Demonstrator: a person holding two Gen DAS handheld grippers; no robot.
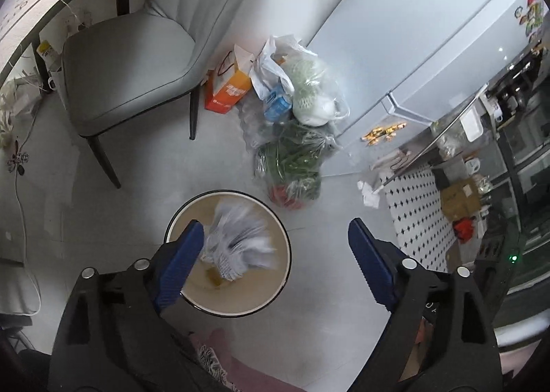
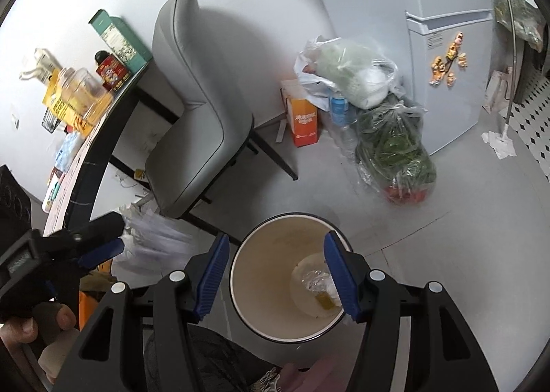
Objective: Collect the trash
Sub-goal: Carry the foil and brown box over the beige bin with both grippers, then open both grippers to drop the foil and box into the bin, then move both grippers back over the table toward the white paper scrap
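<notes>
A round bin [image 1: 282, 275] with a cream inside and a dark rim stands on the floor; it also shows in the right wrist view [image 2: 261, 268]. My left gripper [image 1: 275, 251] is open above it. A crumpled white paper [image 1: 237, 240], blurred by motion, is beside the left finger over the bin mouth; in the right wrist view the same paper [image 2: 154, 244] is at the left gripper's [image 2: 118, 233] tips. My right gripper [image 2: 276, 271] is open and empty over the bin. Clear plastic and a yellowish scrap [image 2: 319, 285] lie in the bin's bottom.
A grey chair [image 1: 137, 58] stands by a table edge [image 2: 99, 151] holding boxes and a jar. Plastic bags of vegetables [image 1: 292, 158] and an orange carton [image 1: 228, 89] sit by the fridge [image 1: 429, 48]. White tissues [image 1: 369, 192] lie near a patterned mat [image 1: 416, 213].
</notes>
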